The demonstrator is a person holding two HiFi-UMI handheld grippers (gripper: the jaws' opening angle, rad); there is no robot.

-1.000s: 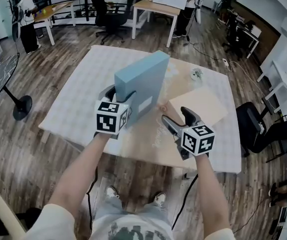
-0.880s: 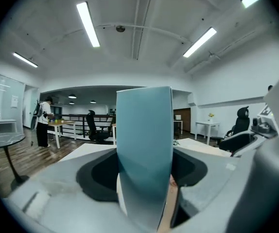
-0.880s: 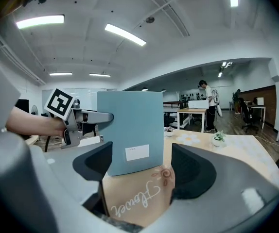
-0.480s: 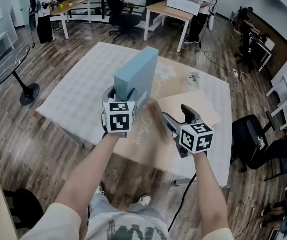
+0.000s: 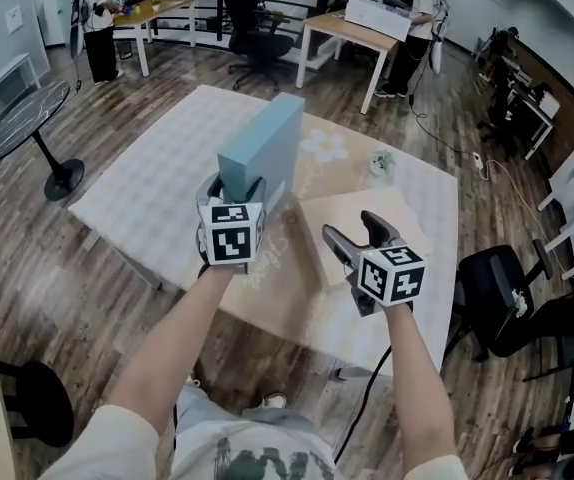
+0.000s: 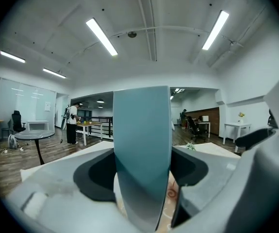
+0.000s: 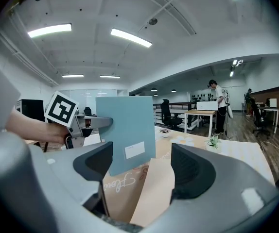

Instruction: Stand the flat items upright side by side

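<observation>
A flat light-blue box stands upright on its edge on the table. My left gripper grips its near end. In the left gripper view the blue box fills the gap between the two dark pads, and the jaws are opening slightly. A tan flat item lies flat to the right of the box. My right gripper hovers open over its near edge. In the right gripper view the tan flat item lies below the open jaws, untouched, with the blue box beyond it.
A small potted plant sits on the table's far right. A black office chair stands right of the table. A round black table is at the left. Desks, chairs and standing people fill the back of the room.
The left gripper has swung the blue box round, so it now stands edge-on to me, slightly further left. The right gripper has stayed open over the tan item.
</observation>
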